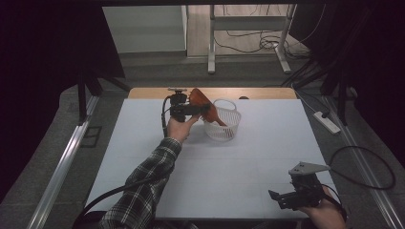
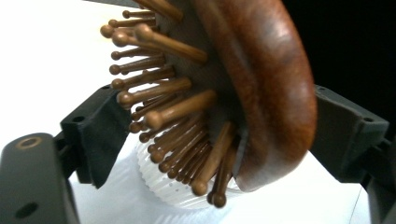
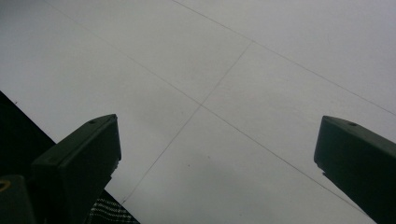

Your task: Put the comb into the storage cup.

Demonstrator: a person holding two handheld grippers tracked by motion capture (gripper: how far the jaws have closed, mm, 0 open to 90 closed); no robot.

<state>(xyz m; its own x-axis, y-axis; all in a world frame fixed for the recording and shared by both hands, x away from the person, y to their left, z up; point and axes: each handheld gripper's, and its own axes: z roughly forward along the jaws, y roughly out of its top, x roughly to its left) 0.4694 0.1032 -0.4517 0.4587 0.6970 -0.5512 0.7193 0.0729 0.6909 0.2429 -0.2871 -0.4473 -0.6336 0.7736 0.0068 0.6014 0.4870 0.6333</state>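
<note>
L gripper far side of table, I see jaws clamped on wooden hairbrush, bristles facing cam | brush held tilted over white basket, lower end inside rim | R gripper near front-right edge, jaws spread wide, nothing btwn, just above table | plaid sleeve on L arm
</note>
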